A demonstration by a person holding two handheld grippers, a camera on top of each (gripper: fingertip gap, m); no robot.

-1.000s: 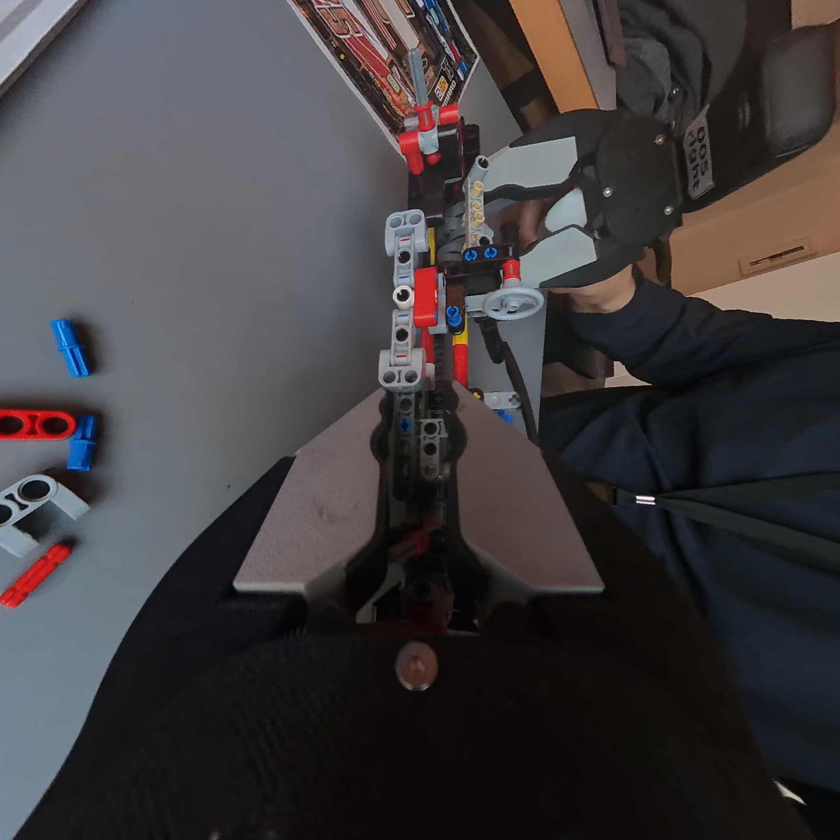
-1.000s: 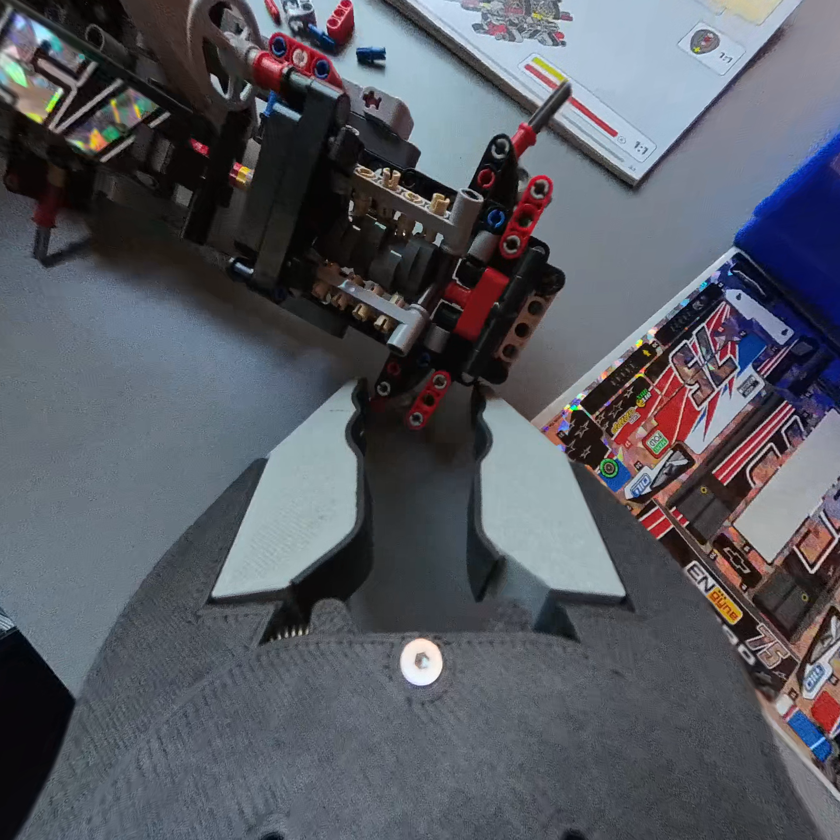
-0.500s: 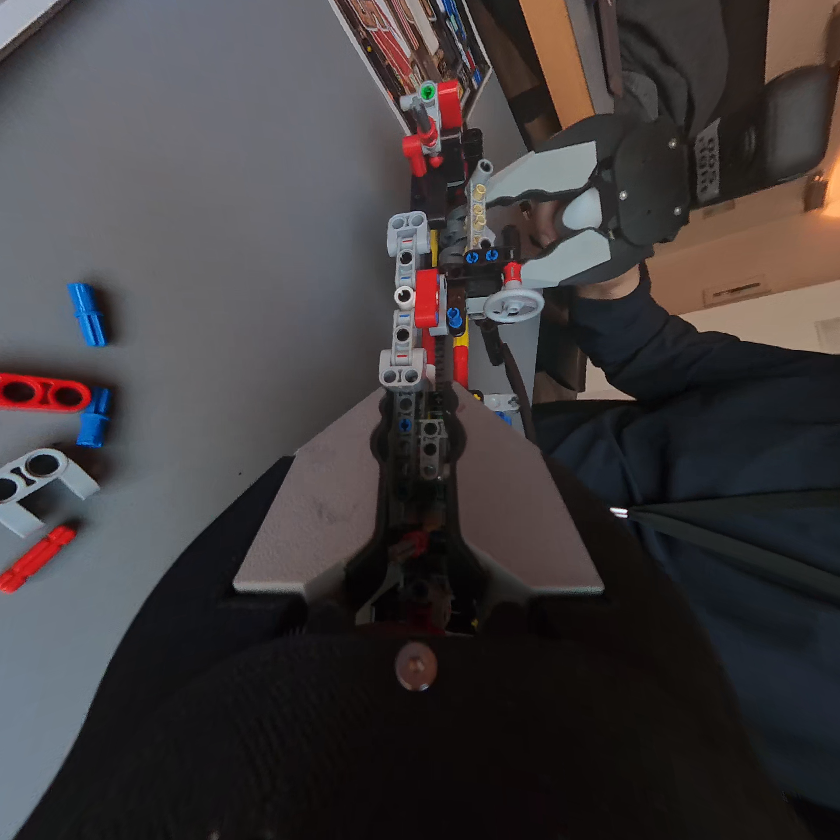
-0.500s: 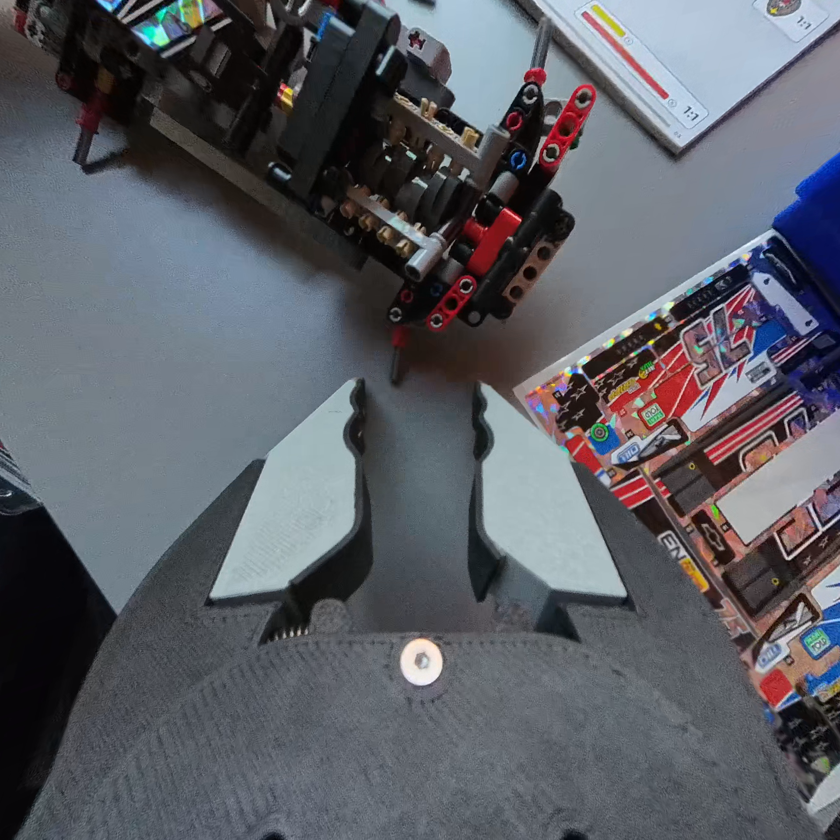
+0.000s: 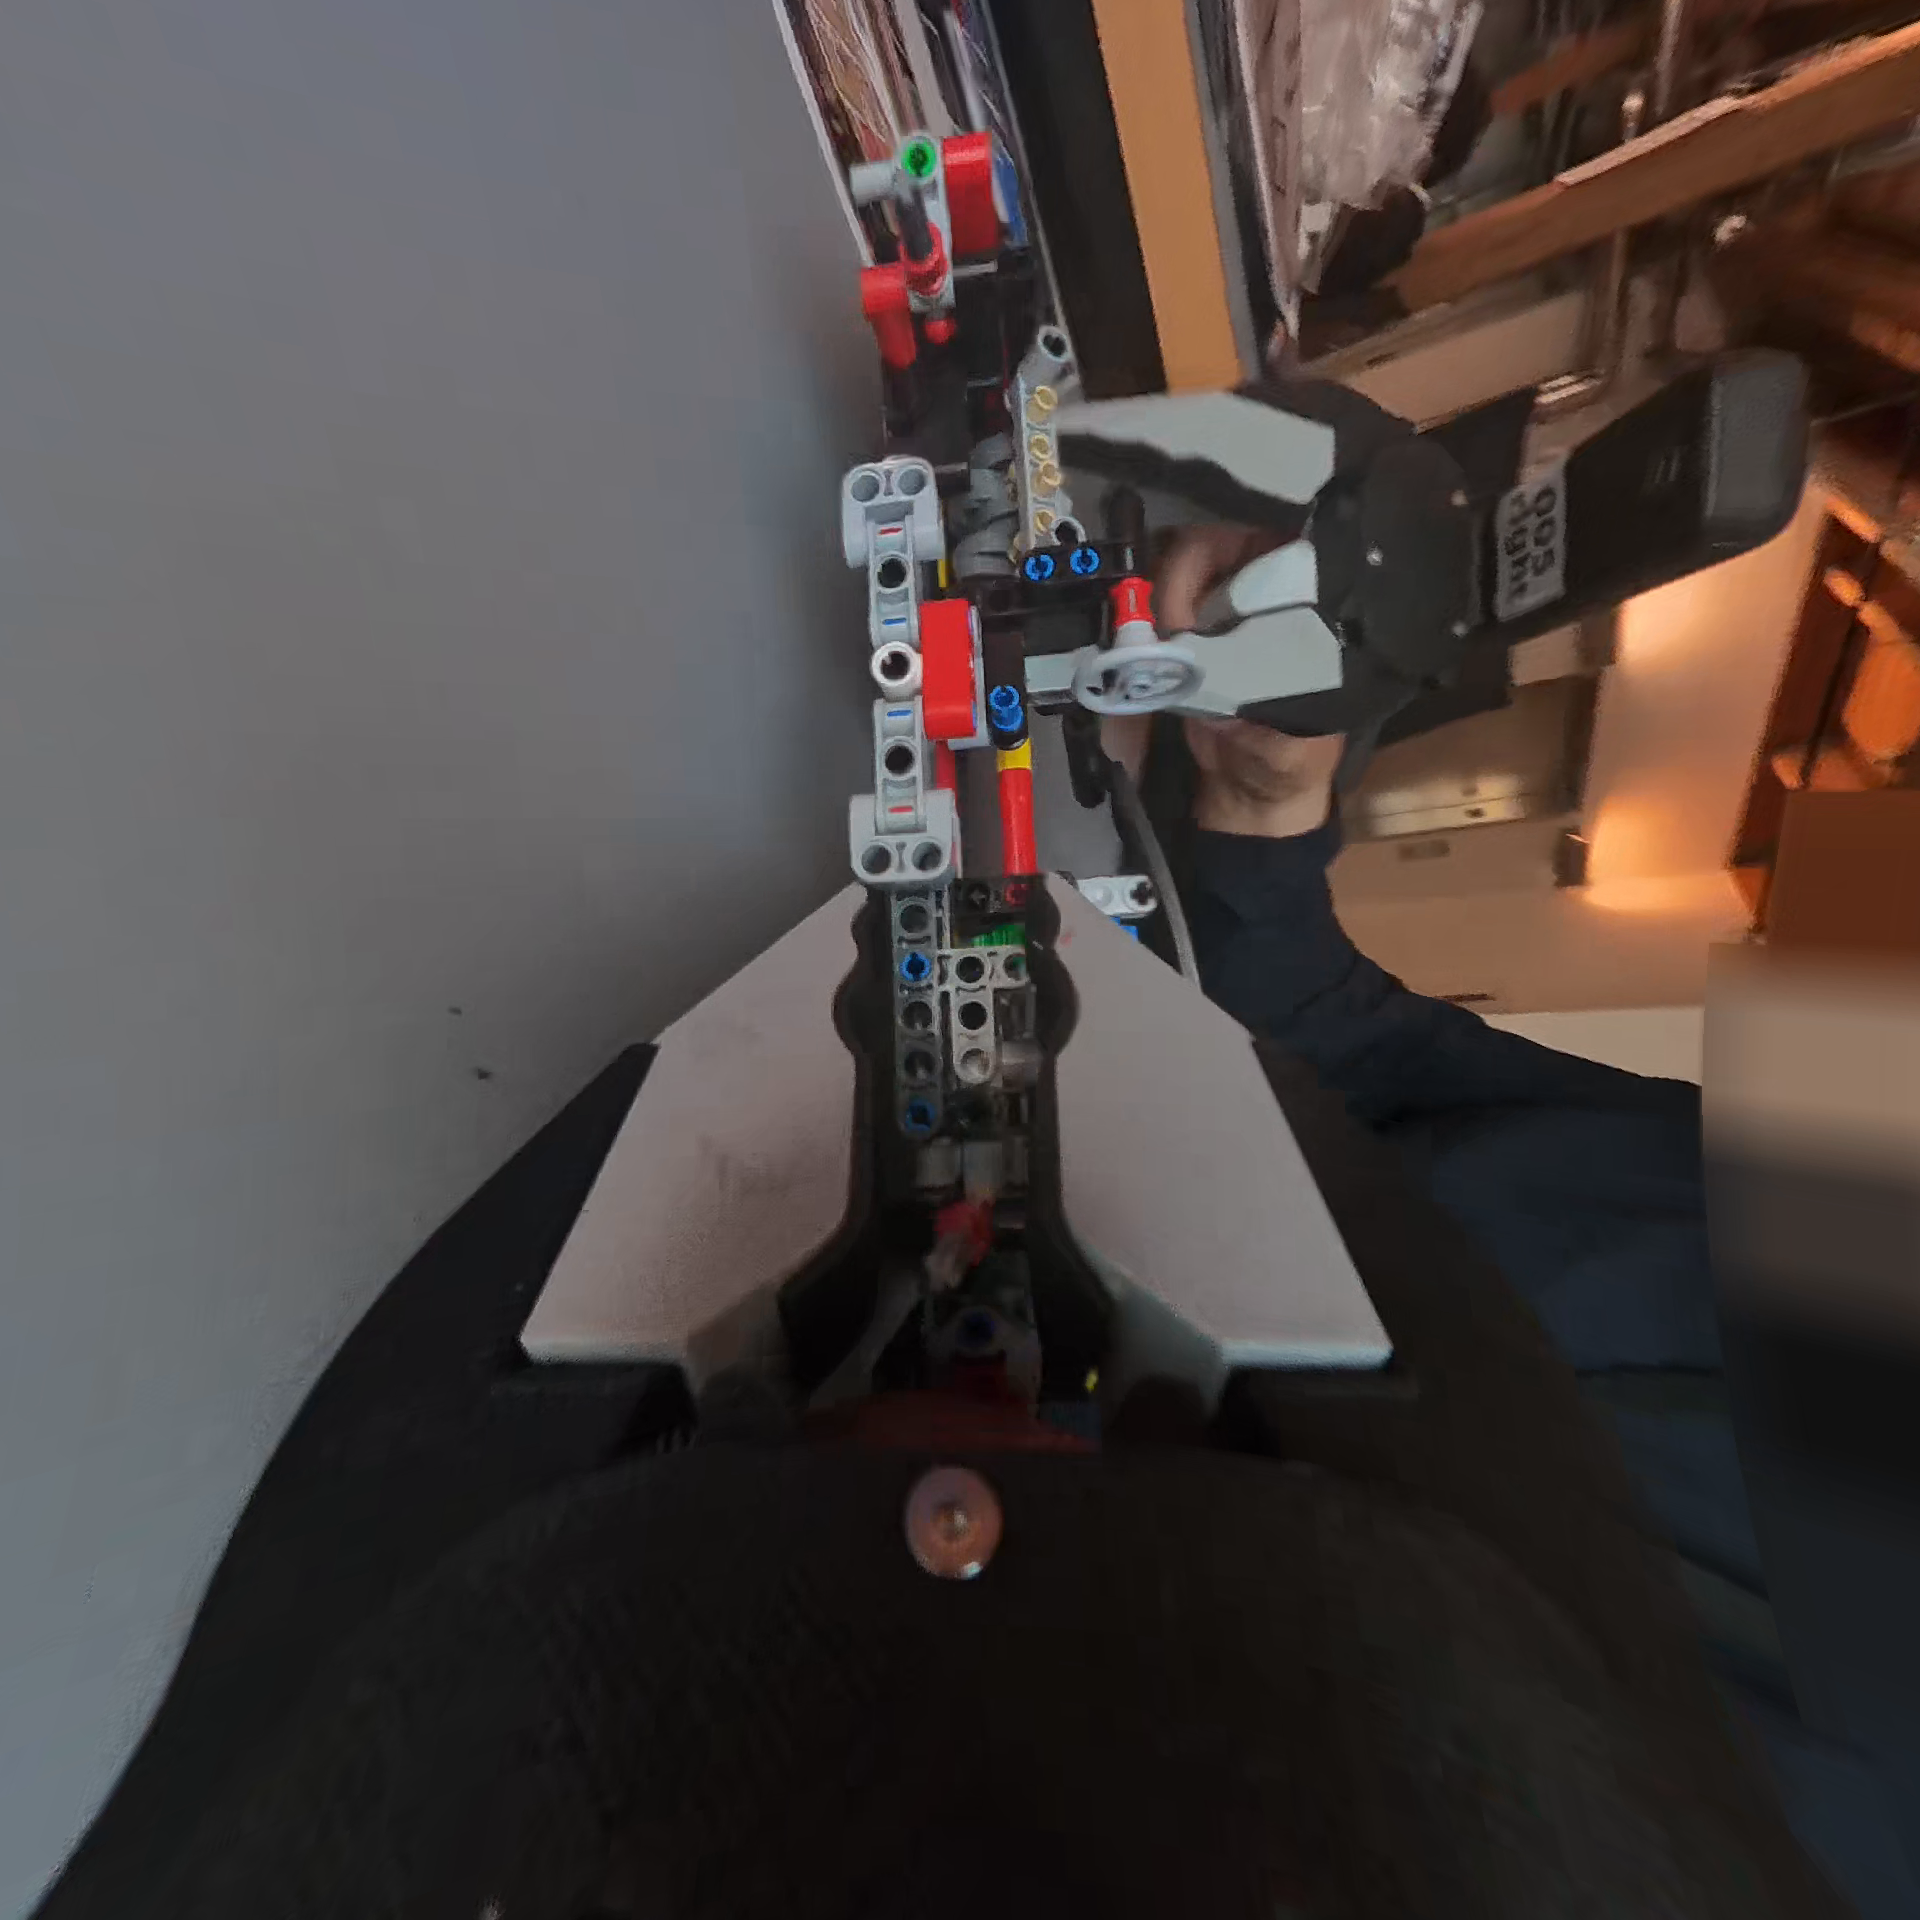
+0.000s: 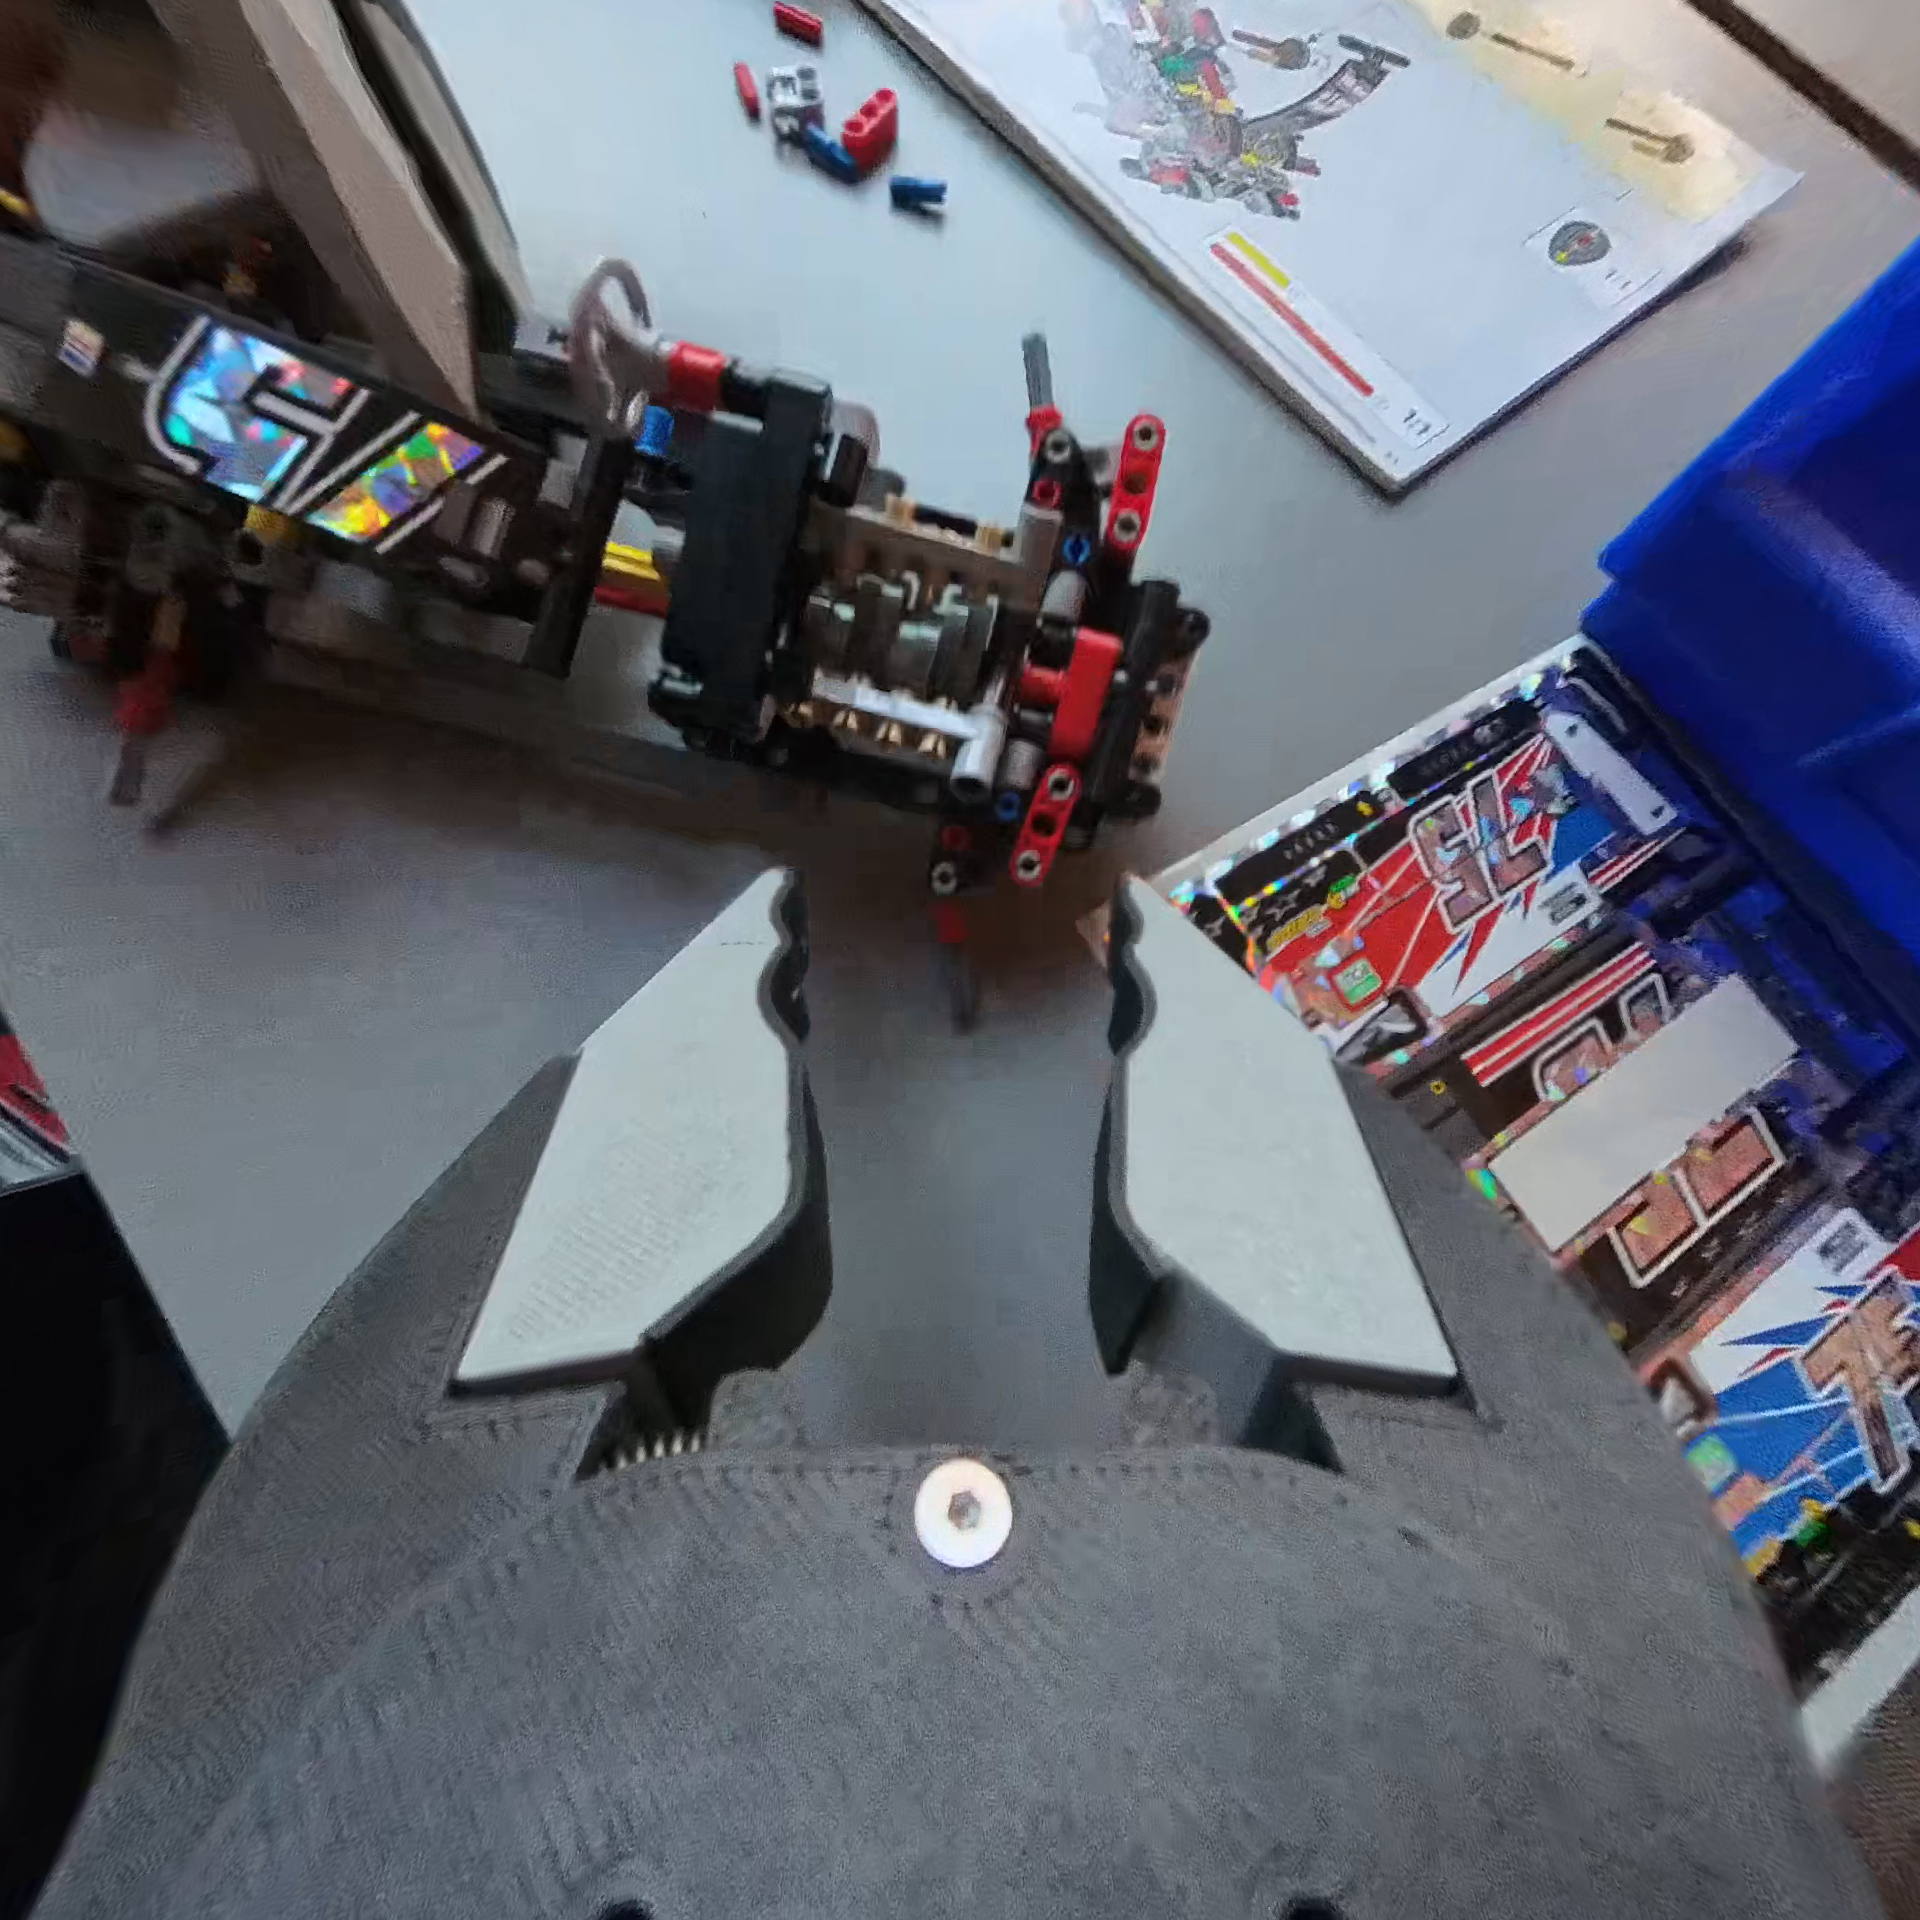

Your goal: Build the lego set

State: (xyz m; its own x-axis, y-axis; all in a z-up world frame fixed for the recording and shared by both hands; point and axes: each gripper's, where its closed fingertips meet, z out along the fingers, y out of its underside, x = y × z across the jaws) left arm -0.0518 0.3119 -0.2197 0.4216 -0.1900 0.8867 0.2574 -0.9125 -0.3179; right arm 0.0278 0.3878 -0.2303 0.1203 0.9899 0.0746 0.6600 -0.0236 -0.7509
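My left gripper is shut on one end of a long brick-built model of black, grey and red beams, which runs forward from my jaws. The model also shows in the right wrist view, with holographic stickers on its side and its far end just above the grey table. My right gripper is open and holds nothing. It sits right at that end, where a thin dark axle with a red bush pokes out between its fingertips without touching them. The left wrist view shows the right gripper open beside the model.
An instruction booklet lies at the far right. A shiny sticker sheet lies close on the right, with a blue bin beyond it. Loose small parts lie at the back. A person's dark sleeve is behind the model.
My right gripper drew back from the model's end, then came closer again and opened wider. My left gripper turned with the model; the loose parts left its view.
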